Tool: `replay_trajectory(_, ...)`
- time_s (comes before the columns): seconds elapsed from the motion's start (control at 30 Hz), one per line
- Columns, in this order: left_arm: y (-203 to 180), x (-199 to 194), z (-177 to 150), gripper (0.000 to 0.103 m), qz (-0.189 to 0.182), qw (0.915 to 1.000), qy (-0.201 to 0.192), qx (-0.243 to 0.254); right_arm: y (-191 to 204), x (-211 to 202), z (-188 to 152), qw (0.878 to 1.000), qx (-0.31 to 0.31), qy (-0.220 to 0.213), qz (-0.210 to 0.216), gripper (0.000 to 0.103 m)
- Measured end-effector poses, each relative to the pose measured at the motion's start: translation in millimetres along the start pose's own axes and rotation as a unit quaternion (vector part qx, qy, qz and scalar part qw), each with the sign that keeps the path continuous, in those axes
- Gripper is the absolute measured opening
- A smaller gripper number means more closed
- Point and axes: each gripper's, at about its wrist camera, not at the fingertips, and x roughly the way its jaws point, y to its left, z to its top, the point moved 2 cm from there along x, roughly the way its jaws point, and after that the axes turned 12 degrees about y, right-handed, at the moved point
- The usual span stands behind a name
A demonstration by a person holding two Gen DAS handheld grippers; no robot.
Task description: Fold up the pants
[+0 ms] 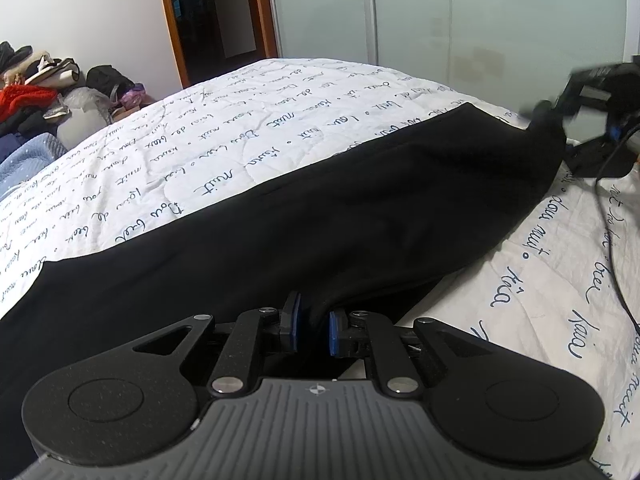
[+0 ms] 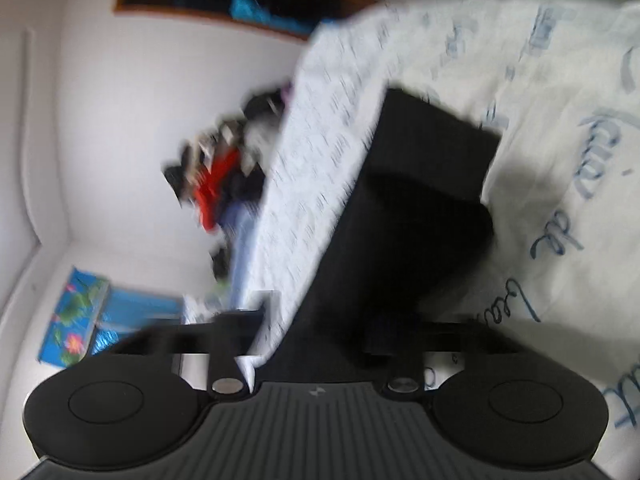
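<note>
Black pants [image 1: 320, 208] lie stretched across a white bedspread [image 1: 200, 140] with blue script. My left gripper [image 1: 314, 330] is shut on the near edge of the pants, fabric pinched between its blue pads. My right gripper [image 1: 560, 112] shows in the left wrist view at the far right, holding the other end of the pants, lifted a little. In the blurred right wrist view the pants [image 2: 400, 208] run from my right gripper [image 2: 320, 332] away across the bedspread [image 2: 560, 160]; its fingertips are hidden by the cloth.
A pile of clothes and bags [image 1: 52, 92] sits left of the bed by the wall. A dark doorway [image 1: 216, 20] and pale wardrobe doors [image 1: 440, 12] stand behind the bed. A black cable [image 1: 616, 256] trails over the bedspread at right.
</note>
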Motion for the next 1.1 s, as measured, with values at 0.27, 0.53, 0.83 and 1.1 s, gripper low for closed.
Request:
replay_trajectory(0.27, 3, 0, -1, 0.028, 0.002, 1.0, 0.002, -0.003, 14, 15, -6, 0.998, -0.049, -0.031, -0.038, 0.01)
replay_trajectory(0.53, 13, 2, 8, 0.03, -0.002, 0.9999, -0.003, -0.014, 45, 6, 26, 0.996, -0.05, -0.063, -0.023, 0.009)
replay_trajectory(0.83, 25, -9, 18, 0.03, -0.002, 0.999, -0.024, -0.038, 106, -4, 70, 0.99, -0.117, -0.08, -0.017, 0.009)
replay_trajectory(1.1, 3, 4, -1, 0.03, -0.028, 0.9995, 0.009, 0.014, -14, -13, 71, 0.991, 0.052, -0.071, -0.104, 0.012)
